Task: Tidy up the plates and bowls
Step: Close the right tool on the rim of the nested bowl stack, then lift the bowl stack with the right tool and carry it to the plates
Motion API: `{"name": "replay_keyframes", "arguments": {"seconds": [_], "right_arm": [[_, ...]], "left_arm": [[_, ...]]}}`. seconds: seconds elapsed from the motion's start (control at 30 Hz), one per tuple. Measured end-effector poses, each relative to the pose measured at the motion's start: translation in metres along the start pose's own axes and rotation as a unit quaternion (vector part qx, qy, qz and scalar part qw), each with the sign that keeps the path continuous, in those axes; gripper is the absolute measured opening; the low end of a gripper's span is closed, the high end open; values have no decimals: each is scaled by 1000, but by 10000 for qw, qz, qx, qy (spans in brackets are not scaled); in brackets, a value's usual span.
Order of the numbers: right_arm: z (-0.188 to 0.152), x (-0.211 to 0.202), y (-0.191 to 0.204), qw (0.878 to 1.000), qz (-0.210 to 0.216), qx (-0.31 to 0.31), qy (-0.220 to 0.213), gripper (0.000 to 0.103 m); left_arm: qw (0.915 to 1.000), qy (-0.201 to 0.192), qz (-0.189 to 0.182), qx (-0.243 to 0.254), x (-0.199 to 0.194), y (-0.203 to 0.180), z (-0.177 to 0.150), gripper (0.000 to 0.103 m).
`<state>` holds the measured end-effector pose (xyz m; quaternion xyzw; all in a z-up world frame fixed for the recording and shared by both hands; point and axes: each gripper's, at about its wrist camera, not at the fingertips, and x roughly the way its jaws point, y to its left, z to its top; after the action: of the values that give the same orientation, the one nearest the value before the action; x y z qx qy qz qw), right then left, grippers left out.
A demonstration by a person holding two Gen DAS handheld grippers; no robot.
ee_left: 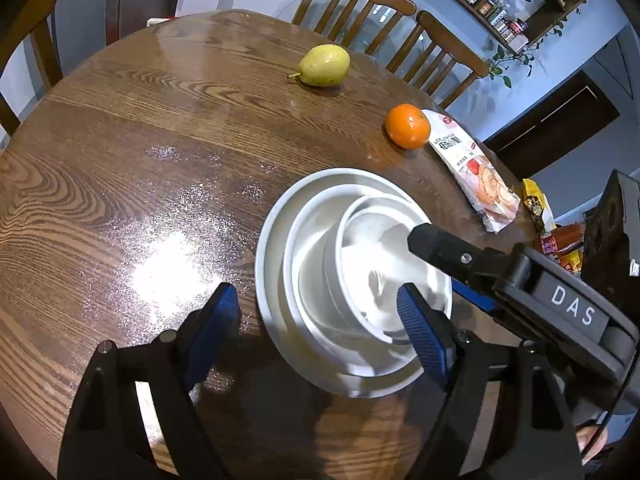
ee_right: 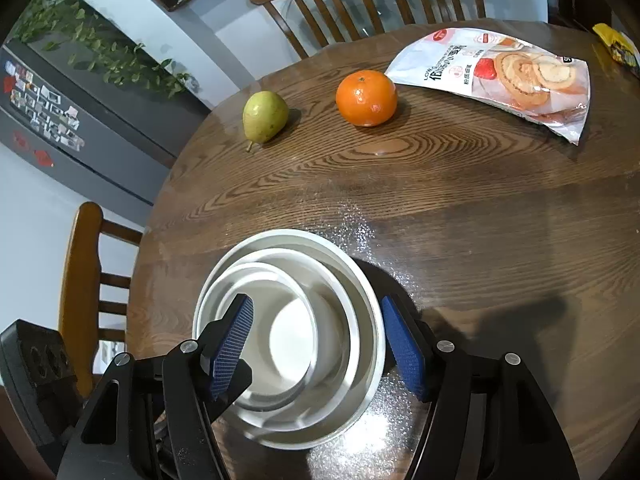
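A nested stack of white dishes stands on the round wooden table (ee_left: 140,152): a small bowl (ee_left: 360,240) inside a wider bowl (ee_left: 304,240) on a plate (ee_left: 272,248). The stack also shows in the right wrist view (ee_right: 352,308). My left gripper (ee_left: 320,332) is open, its jaws astride the stack's near left rim. My right gripper (ee_right: 316,344) is open above the stack, its left finger over the inner bowl (ee_right: 292,340) and its right finger outside the outer rim. Its black finger (ee_left: 440,248) reaches over the bowls in the left wrist view.
A pear (ee_left: 325,65) and an orange (ee_left: 408,126) lie at the far side of the table. A cake-roll packet (ee_left: 480,176) and snack wrappers (ee_left: 538,204) lie at the right edge. Wooden chairs (ee_left: 360,4) stand around the table.
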<state>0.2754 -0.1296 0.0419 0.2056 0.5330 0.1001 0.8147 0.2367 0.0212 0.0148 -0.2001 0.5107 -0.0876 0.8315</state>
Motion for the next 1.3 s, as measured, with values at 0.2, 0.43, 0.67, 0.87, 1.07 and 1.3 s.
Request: {"name": "replay_keyframes", "arguments": {"seconds": [0.2, 0.43, 0.67, 0.87, 1.07, 1.3], "right_arm": [[0, 6, 0, 10000, -10, 29, 4, 68], [-1, 18, -1, 9998, 8, 76, 184, 68], [-3, 30, -2, 9994, 31, 102, 331, 68], [-4, 38, -4, 9987, 106, 128, 476, 68], [-6, 46, -9, 9976, 69, 177, 665, 68], [-8, 46, -7, 9984, -2, 105, 554, 68]], "left_arm": [[9999, 114, 56, 95, 11, -4, -3, 79], [9999, 118, 44, 22, 13, -2, -3, 79], [9998, 131, 130, -2, 17, -4, -6, 79], [9994, 249, 219, -32, 23, -3, -6, 79], [9989, 398, 253, -53, 29, -1, -7, 79], [9980, 463, 428, 62, 34, -3, -9, 80]]}}
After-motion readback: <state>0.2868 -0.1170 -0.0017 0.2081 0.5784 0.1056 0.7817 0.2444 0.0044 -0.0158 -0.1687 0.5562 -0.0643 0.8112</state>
